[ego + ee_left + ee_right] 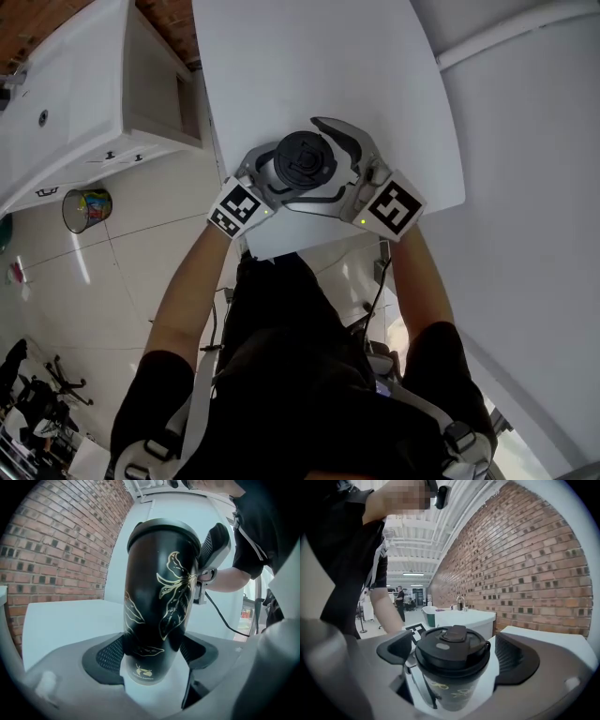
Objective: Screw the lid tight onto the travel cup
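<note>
The left tongs (pixel 152 653) clamp the black travel cup (pixel 159 588) low on its body, both pads pressed against it. They hold it upright close to the near edge of the white counter (pixel 309 66). The right tongs (pixel 454 654) stand wide open around the lid (pixel 452 648) sitting on the cup, pads clear on both sides. Beyond rises a brick wall (pixel 534 564).

A white counter (pixel 281 56) stands near a brick wall (pixel 534 564). Beside it, on the glossy tiled floor (pixel 122 272), is a white cabinet (pixel 84 94), with a wire bin (pixel 87 208) of colourful contents close by. Far off, a second counter (pixel 464 617) carries a tap (pixel 460 603), and a person (pixel 400 603) stands beyond it.
</note>
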The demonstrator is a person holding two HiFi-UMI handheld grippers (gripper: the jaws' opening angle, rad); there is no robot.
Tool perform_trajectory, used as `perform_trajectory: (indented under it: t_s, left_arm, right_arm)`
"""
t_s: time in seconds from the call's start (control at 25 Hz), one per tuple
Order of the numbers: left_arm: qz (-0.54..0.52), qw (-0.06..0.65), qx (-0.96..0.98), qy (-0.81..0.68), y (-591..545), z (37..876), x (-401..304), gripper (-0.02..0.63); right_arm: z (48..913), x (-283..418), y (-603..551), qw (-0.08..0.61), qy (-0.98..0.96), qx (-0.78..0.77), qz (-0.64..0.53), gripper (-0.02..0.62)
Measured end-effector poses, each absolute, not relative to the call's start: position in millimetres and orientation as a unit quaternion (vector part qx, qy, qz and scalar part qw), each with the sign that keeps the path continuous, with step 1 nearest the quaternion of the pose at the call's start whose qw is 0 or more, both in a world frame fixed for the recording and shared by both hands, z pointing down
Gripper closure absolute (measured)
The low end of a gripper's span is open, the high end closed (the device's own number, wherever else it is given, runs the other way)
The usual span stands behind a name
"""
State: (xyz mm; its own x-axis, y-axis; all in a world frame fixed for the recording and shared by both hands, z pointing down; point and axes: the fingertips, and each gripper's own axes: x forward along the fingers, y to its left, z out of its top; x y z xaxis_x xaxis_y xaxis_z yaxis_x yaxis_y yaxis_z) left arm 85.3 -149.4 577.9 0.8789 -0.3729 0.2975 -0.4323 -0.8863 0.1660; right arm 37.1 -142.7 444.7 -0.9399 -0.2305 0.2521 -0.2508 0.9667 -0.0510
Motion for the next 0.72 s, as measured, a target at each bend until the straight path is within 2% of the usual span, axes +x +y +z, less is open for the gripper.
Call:
perform_trajectory:
  t_s: [0.12,0.32,0.72]
  left_arm:
    - [0.128,0.116,0.963,-0.209,-149.7,576.1,84.8,0.232]
    - [0.129,0.116,0.963,-0.209,-149.4,575.3,85.4,0.232]
    - [0.129,0.116,0.963,-0.208,-150.0,576.1,84.4,0.232]
  right_arm:
    - [446.7,27.7,-142.9,0.136,-0.985,0.102,0.02,0.06]
    - [435.2,23.8,-148.2,0.065,-0.985,0.156,0.04,0.069]
    - [436.8,28.6,-157.7,0.049,-0.966,0.251,0.032,0.109]
